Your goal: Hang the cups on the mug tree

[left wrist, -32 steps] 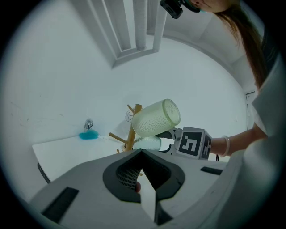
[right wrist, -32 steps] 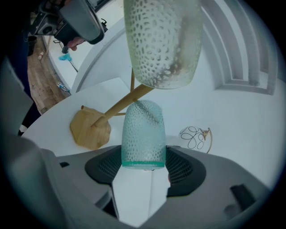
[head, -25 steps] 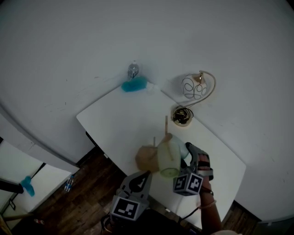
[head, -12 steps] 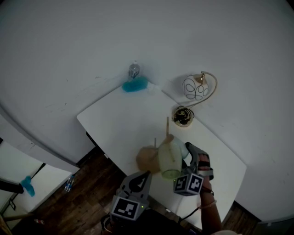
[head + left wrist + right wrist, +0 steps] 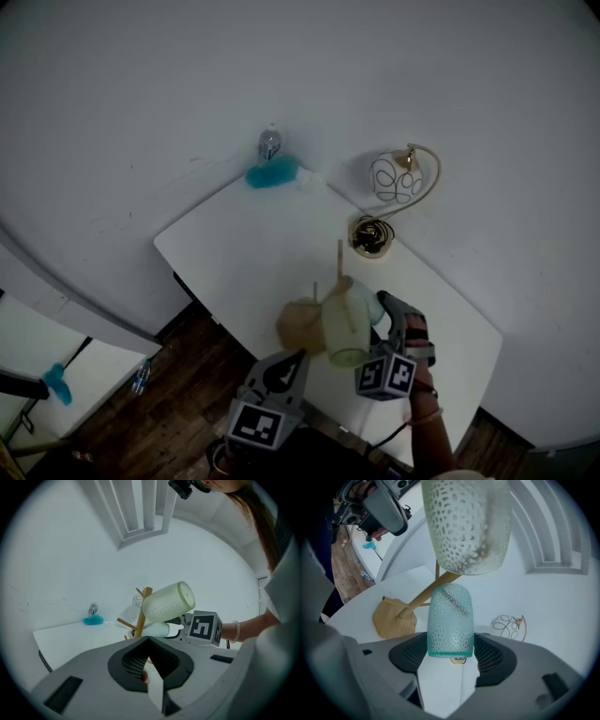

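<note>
The wooden mug tree [image 5: 298, 323] stands near the white table's [image 5: 244, 253] front edge, and its trunk [image 5: 142, 613] shows in the left gripper view. A pale green dotted cup [image 5: 168, 602] hangs tilted on an upper peg, filling the top of the right gripper view as the same cup [image 5: 466, 524]. My right gripper [image 5: 451, 644] is shut on a teal dotted cup [image 5: 450, 620], held sideways against the trunk below the green one. Whether it sits on a peg is hidden. My left gripper [image 5: 150, 641] is shut on nothing, low in front of the tree's base [image 5: 393, 618].
A gold stand with a white patterned ball [image 5: 394, 178] rises from its round base [image 5: 372, 236] at the table's back right. A blue object [image 5: 272, 173] and a small can [image 5: 270, 143] sit at the far corner. Wooden floor [image 5: 178, 403] lies beyond the front edge.
</note>
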{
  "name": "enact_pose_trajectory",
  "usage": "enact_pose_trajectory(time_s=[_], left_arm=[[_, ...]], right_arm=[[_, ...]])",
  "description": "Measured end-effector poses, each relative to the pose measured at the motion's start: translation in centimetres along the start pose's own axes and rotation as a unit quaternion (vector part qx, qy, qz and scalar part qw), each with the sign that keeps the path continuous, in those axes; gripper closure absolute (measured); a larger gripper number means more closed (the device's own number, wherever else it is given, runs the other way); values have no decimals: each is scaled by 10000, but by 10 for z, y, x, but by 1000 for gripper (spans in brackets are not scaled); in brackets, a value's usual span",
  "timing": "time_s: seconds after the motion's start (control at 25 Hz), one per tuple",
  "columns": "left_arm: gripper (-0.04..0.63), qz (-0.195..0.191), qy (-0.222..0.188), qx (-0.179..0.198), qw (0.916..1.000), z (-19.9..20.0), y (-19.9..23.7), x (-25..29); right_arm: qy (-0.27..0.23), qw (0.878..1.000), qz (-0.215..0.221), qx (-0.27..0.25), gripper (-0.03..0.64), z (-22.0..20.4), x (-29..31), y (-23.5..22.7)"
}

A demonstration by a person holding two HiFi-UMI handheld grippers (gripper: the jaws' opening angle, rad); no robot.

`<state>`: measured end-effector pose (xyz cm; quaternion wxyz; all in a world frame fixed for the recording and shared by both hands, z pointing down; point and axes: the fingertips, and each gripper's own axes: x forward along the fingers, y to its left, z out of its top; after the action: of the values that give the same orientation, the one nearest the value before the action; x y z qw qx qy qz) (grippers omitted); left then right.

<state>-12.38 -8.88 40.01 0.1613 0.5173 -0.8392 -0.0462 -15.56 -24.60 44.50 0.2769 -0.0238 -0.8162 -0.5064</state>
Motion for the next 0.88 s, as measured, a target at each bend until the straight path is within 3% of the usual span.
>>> enact_pose_trajectory(time_s=[0.48,0.72,0.88], left_arm=[[595,-13,-6,2,10000,2,3,-1],[595,-88,4,18,10000,3,1,0],[595,-113,10,10,9999,2,-1,1]], right_arm=[[63,9998,172,-50,290,2,1,6],[67,9997,112,-190,252,4,3,3],[69,9991,52,-405,304,3,5,4]])
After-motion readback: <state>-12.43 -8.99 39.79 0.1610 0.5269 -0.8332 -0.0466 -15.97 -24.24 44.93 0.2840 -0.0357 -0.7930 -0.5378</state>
